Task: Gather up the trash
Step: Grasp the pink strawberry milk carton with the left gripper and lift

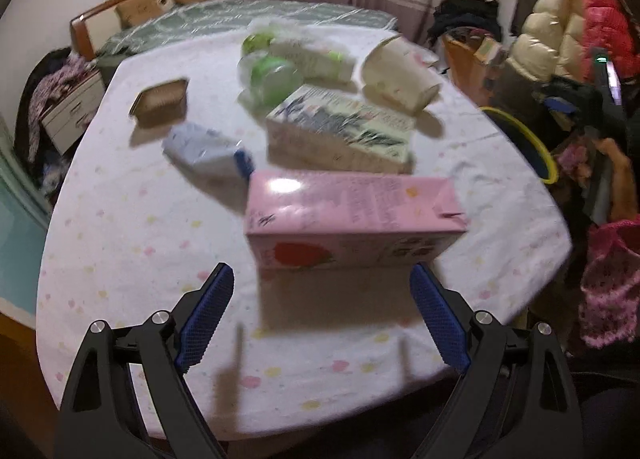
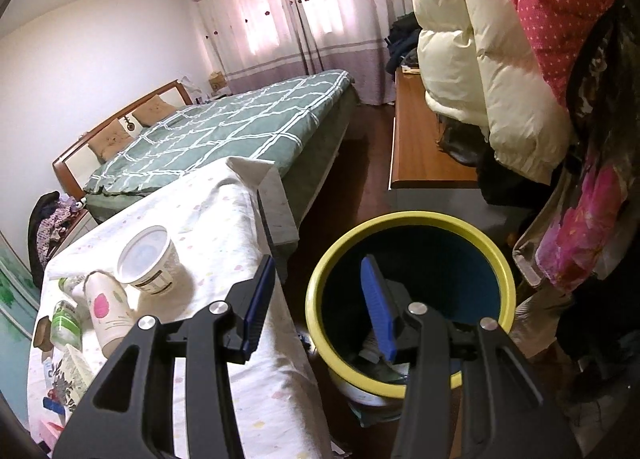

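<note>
Trash lies on a table under a white dotted cloth (image 1: 120, 243). A pink carton (image 1: 348, 219) lies on its side just ahead of my left gripper (image 1: 322, 275), which is open and empty. Behind it are a patterned carton (image 1: 340, 131), a small blue-white carton (image 1: 204, 147), a foil tray (image 1: 162, 103), green plastic bottles (image 1: 272, 75) and a tipped paper cup (image 1: 400, 75). My right gripper (image 2: 318, 263) is open and empty, one finger over the table edge, the other over the yellow-rimmed bin (image 2: 408, 219). Some trash (image 2: 376, 355) lies in the bin's bottom.
The bin's rim (image 1: 520, 135) stands beside the table's right edge. A bed with a green quilt (image 2: 224, 131) lies behind the table. Puffy coats (image 2: 480, 59) hang close on the right above a wooden bench (image 2: 420, 147). A white tub (image 2: 148, 263) stands near the table's edge.
</note>
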A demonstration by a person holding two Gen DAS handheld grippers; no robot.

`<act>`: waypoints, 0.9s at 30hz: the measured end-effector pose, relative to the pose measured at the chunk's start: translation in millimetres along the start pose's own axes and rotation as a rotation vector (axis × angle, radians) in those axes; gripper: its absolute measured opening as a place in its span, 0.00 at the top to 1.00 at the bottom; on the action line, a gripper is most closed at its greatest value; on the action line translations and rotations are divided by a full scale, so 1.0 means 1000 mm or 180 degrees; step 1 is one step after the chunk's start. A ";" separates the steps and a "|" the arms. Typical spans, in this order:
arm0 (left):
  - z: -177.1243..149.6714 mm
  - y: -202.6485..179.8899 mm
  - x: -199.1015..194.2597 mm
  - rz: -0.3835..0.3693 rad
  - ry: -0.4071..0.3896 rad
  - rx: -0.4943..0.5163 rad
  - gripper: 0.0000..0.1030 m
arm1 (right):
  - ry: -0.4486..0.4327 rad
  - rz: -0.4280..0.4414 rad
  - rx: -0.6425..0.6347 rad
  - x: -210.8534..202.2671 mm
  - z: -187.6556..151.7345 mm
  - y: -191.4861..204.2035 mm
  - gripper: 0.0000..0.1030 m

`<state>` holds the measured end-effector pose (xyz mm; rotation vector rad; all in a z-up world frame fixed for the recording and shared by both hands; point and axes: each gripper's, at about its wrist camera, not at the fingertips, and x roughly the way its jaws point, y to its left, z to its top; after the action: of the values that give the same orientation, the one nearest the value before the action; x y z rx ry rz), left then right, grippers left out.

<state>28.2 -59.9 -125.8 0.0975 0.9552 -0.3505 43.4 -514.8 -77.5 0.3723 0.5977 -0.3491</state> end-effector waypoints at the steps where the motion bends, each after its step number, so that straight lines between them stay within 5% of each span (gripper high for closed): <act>1: 0.000 0.004 0.004 0.0022 0.0023 -0.0046 0.18 | -0.0007 0.0004 -0.0003 -0.002 0.000 0.001 0.58; 9: 0.012 0.045 0.026 0.0335 0.0100 -0.0354 0.21 | -0.0015 0.0000 -0.0007 -0.003 0.001 0.001 0.58; 19: 0.073 0.062 0.052 0.0640 -0.0104 -0.0282 0.24 | 0.0020 0.0056 -0.0070 0.000 -0.003 0.014 0.58; 24: 0.076 0.054 0.029 0.0679 -0.0221 -0.0335 0.24 | 0.0002 0.0080 -0.0063 -0.003 -0.003 0.013 0.57; 27: 0.063 0.038 0.006 0.0394 -0.0227 -0.0402 0.18 | -0.0001 0.0110 -0.0035 -0.002 -0.003 0.012 0.57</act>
<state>93.1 -40.9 -97.6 0.0285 0.8940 -0.1777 45.3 -502.7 -75.1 0.3715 0.5921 -0.3127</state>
